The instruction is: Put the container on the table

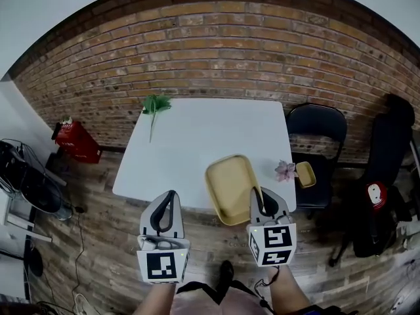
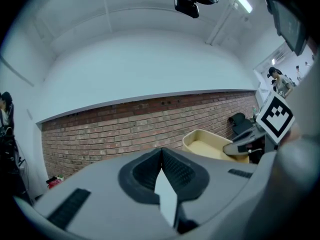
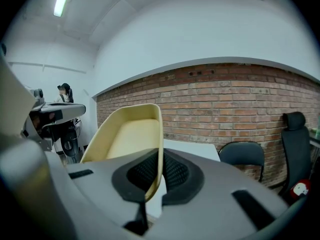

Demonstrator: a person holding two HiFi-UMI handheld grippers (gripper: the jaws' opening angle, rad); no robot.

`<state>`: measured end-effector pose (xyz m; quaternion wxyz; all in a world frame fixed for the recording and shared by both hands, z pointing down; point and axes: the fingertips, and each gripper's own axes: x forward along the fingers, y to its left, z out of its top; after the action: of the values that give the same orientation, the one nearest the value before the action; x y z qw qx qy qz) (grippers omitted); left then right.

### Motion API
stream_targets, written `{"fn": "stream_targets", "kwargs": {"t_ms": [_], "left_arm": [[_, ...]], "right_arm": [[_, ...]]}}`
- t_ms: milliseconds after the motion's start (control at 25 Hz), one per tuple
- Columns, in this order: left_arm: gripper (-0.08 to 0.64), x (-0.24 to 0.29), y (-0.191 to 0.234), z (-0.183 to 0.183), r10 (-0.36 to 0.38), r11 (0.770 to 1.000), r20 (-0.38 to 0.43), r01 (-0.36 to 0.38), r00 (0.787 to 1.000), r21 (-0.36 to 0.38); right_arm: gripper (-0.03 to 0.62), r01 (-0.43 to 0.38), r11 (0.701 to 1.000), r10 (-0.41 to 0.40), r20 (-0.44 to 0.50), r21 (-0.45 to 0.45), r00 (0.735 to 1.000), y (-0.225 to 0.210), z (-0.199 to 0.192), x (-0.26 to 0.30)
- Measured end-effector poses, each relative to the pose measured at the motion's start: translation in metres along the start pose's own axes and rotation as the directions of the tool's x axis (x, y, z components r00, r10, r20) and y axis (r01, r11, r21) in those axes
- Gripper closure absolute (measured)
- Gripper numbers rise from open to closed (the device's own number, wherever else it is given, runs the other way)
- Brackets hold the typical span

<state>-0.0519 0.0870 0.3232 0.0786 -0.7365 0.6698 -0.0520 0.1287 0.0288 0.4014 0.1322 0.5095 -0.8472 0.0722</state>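
The right gripper (image 3: 159, 156) is clenched on the near rim of the container (image 3: 127, 134). The thin yellow wall runs straight down between the dark ribbed pads, and nothing else is in the bite. From that pinch the shallow yellow tray rises away and up, tilted, so its whole weight hangs off one edge.

In the head view most of it sits above the near right part of the white table (image 1: 197, 136), while its near end overhangs the table's front edge – I judge it carried, not yet resting. The left gripper (image 1: 172, 194) is just to the left, off the table's front edge, with its jaws together on nothing.

To finish the step well:
- Keep the squeeze firm on the rim, since a one-edge hold lets the tray swing or slip.
- Bring the tray further in, until the whole base is over the tabletop.
- Drop the raised far end so the base is level.
- Lower until the base lies flat, and only then let go.

Stay left of the pink flower (image 1: 285, 170) and the small yellow dish (image 1: 306, 174) at the table's right edge – the middle of the table is bare, and the green sprig (image 1: 155, 105) at the far left corner is well apart
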Motion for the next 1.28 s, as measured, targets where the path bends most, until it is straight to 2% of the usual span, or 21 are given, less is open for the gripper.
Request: {"fn": "stream_targets", "kwargs": {"t_ms": [200, 520, 920, 1280], "left_arm": [[0.549, 0.015, 0.011, 0.004, 0.031, 0.999, 0.000, -0.031, 1.000, 0.014], [0.551, 0.050, 0.045, -0.004, 0.072, 0.997, 0.011, -0.072, 0.997, -0.009], [0.549, 0.140, 0.090, -0.030, 0.029, 0.999, 0.021, -0.029, 0.999, -0.014], [0.549, 0.221, 0.141, -0.025, -0.027, 1.000, 0.084, 0.027, 0.996, -0.002]], "right_arm": [[0.589, -0.017, 1.000, 0.017, 0.013, -0.008, 1.000, -0.006, 0.014, 0.022], [0.589, -0.010, 1.000, 0.011, 0.022, -0.024, 1.000, -0.014, 0.034, 0.066], [0.589, 0.051, 0.998, -0.051, -0.003, -0.037, 0.999, -0.029, 0.053, 0.152], [0.589, 0.175, 0.984, -0.173, 0.044, -0.035, 0.984, -0.055, 0.110, 0.215]]}}
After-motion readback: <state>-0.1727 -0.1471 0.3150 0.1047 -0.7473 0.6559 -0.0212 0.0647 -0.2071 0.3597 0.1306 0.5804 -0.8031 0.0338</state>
